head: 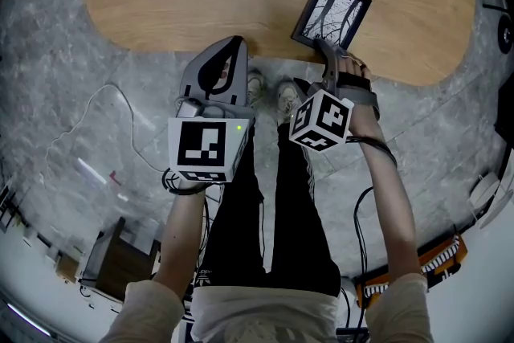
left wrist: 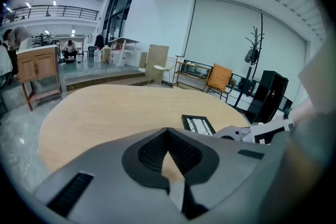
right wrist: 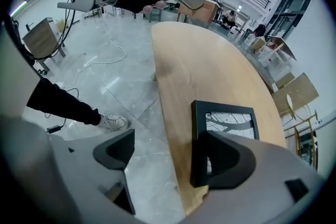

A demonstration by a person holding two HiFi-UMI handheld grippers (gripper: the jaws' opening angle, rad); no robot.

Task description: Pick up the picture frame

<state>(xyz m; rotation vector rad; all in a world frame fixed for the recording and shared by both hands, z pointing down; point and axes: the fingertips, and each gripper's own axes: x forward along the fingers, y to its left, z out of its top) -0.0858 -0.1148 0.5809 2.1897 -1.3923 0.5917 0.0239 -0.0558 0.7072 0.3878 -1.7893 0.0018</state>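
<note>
Hovering at the table point(right wrist: 210, 60) edge, the right gripper point(right wrist: 164, 150) has its 2 jaws wide apart with nothing clamped. 1 jaw sits over the near end of the frame point(right wrist: 231, 119), the other hangs out over the floor point(right wrist: 121, 86), so the frame's long side falls in the gap between them. Frame's lying flat, right by the edge. Left gripper point(left wrist: 168, 132) has its jaws pressed together on nothing, with the frame ahead and off to its right.
</note>
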